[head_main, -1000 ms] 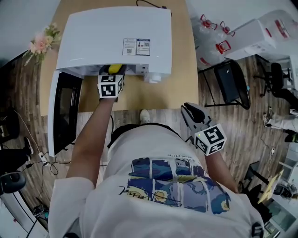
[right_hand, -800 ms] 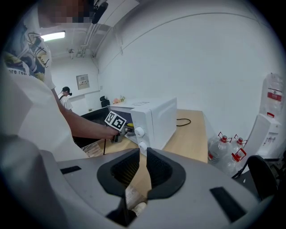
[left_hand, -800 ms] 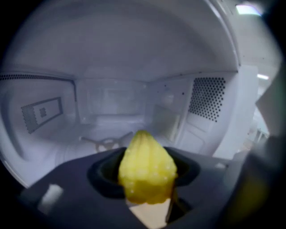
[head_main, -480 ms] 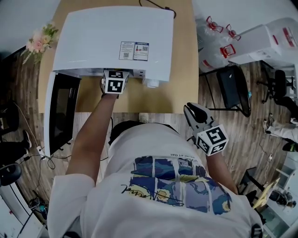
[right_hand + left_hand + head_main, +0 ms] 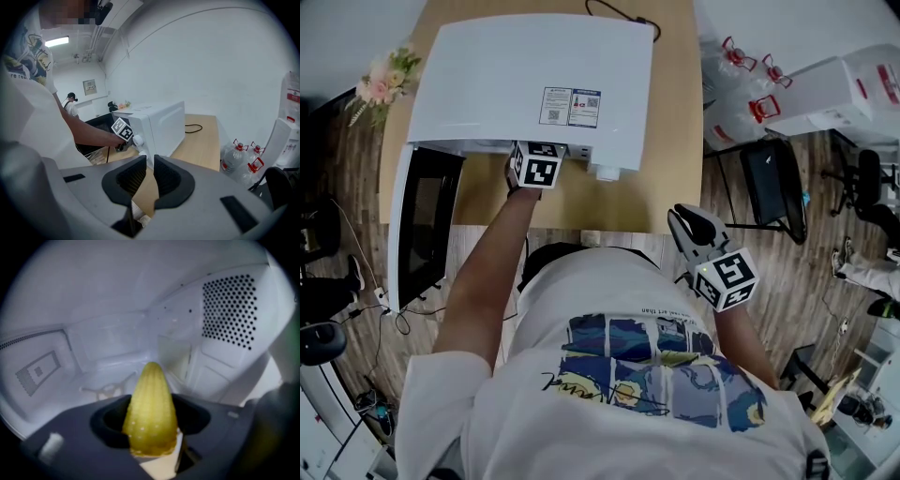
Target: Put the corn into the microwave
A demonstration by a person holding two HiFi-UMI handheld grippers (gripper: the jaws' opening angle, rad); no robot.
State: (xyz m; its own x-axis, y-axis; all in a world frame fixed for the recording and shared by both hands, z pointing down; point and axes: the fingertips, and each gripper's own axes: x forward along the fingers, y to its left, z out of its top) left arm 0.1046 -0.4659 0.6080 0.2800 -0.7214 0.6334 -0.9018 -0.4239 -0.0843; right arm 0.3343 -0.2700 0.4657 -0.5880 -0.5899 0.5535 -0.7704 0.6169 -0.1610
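Reaching through the open front of the white microwave (image 5: pixel 534 75), the left tongs (image 5: pixel 152 401) are holding the corn (image 5: pixel 150 420) inside the cavity. In the left gripper view the yellow cob is sitting right between the two dark jaws, its wide base nearest the camera and its tapered tip pointing away toward the cavity's back wall (image 5: pixel 117 341). The jaws are standing wide and have just been easing a little further apart, but the cob is between them with both sides pressing on its lower half, so it is being gripped. The tip is hanging above the pale cavity floor (image 5: pixel 112 378), and the perforated side panel (image 5: pixel 229 310) is showing off to the right.

From the head view only the marker cube of the left tongs is poking out below the microwave's top edge. The microwave door (image 5: pixel 427 225) is swinging open at the left, out past the edge of the wooden surface (image 5: pixel 666 178).

The right tongs (image 5: pixel 689 220) are hanging well apart from the microwave, out past the edge of the surface, near the person's waist. Their jaws are drawn nearly together with a narrow slit between them, and they are gripping nothing.
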